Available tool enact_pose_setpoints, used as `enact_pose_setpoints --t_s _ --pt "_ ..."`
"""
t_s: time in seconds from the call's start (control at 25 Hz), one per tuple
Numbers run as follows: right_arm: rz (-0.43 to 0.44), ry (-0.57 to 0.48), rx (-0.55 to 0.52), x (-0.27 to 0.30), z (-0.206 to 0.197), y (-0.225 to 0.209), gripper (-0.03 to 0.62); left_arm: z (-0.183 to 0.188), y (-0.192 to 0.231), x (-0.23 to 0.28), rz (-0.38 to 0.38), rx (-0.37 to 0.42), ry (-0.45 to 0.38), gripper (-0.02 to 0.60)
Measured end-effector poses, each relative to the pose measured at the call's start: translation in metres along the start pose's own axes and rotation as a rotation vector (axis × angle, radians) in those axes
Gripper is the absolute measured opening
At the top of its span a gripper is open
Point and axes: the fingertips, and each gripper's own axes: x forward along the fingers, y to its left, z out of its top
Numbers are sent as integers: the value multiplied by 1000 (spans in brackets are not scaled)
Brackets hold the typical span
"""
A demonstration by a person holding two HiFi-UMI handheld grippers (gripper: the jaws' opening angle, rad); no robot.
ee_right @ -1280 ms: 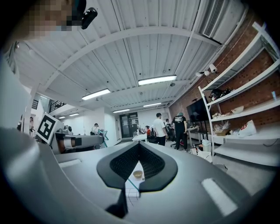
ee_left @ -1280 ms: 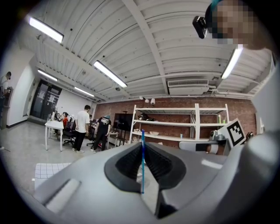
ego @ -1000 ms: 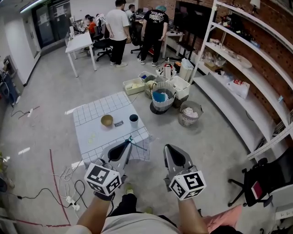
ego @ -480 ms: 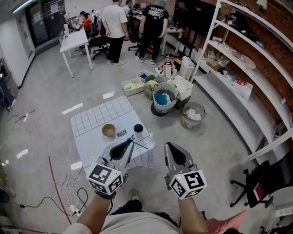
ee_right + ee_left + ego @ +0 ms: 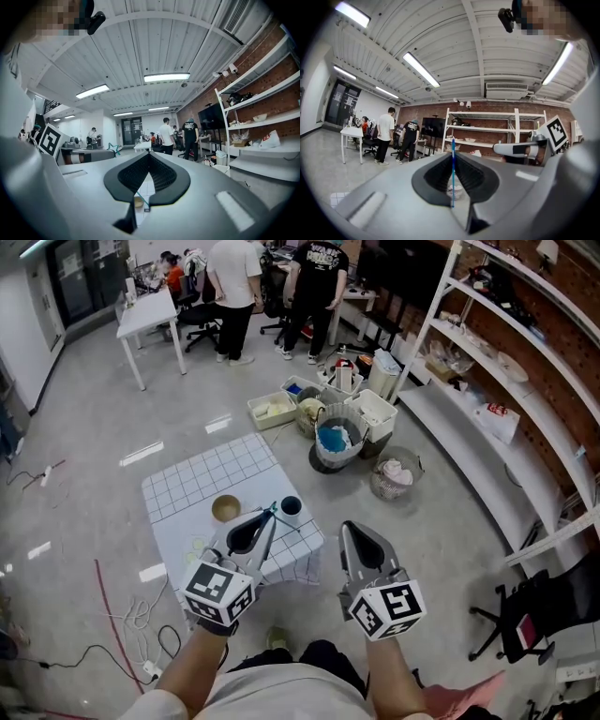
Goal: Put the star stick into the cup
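Observation:
My left gripper (image 5: 266, 519) is shut on the star stick (image 5: 285, 519), a thin blue stick with a teal star at one end. In the left gripper view the stick (image 5: 453, 172) stands upright between the closed jaws. The star (image 5: 112, 149) shows in the right gripper view, on the left. The dark blue cup (image 5: 292, 507) stands upright on the checked table (image 5: 192, 479), just right of the left gripper's tip. The stick is close to the cup but outside it. My right gripper (image 5: 349, 529) hangs shut and empty off the table's right side.
A tan bowl (image 5: 225, 509) and a small dark card (image 5: 254, 517) lie left of the cup. Baskets and bins (image 5: 335, 442) crowd the floor behind the table. White shelving (image 5: 487, 362) runs along the right. Several people (image 5: 232, 277) stand at the back. Cables (image 5: 131, 652) lie on the floor at left.
The view has closed in on the table. My left gripper with the stick now sits nearer the cup. The right gripper keeps its place beside it.

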Motion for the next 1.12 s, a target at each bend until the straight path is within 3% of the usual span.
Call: enact_pose_setpoints --t_s 0.48,1.12 --pt "26 14 6 47 -7 -18 14 -17 31 34 30 -3 30 21" --pt "133 115 81 147 -46 -96 14 -71 73 134 118 -22 134 21"
